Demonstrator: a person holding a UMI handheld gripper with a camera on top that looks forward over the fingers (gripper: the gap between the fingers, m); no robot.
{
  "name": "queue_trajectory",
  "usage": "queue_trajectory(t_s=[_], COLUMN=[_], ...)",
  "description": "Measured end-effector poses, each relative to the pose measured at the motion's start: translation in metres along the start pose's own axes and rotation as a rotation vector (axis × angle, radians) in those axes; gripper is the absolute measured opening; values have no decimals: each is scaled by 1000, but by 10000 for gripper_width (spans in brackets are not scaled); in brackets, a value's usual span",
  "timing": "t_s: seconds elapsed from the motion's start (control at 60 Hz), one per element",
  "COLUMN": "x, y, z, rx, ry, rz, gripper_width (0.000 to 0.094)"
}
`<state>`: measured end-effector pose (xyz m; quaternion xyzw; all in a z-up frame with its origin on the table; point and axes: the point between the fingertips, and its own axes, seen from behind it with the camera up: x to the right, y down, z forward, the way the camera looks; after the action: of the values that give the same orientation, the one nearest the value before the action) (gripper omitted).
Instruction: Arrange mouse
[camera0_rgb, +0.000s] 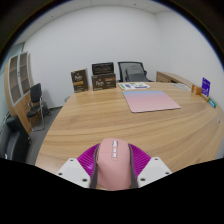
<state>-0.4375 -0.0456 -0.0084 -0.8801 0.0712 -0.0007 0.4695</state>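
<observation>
At bottom center of frame, gripper (112, 166) is clenched on a pink mouse (112, 163), purple pads (88, 157) pressing both its sides, held above the wooden table (90, 125). Pink mouse mat (151, 101) lies upper right of center; office chair (131, 71) & framed boards (103, 76) behind, near the wall.

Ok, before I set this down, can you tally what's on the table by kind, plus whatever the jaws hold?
Mouse, pink, gripped between both jaws: 1
Mouse mat, pink, on the table beyond the mouse: 1
Upright display boxes at the far end: 2
Purple box by the right edge: 1
Total: 5
</observation>
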Motion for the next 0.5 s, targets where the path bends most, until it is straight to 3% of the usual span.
queue_trajectory(t_s=[0.283,0.5], x=[2,54], y=[-11,-120], z=[-1,22], rx=[-31,51], ry=[70,98], rz=[32,14], gripper_width=[418,417])
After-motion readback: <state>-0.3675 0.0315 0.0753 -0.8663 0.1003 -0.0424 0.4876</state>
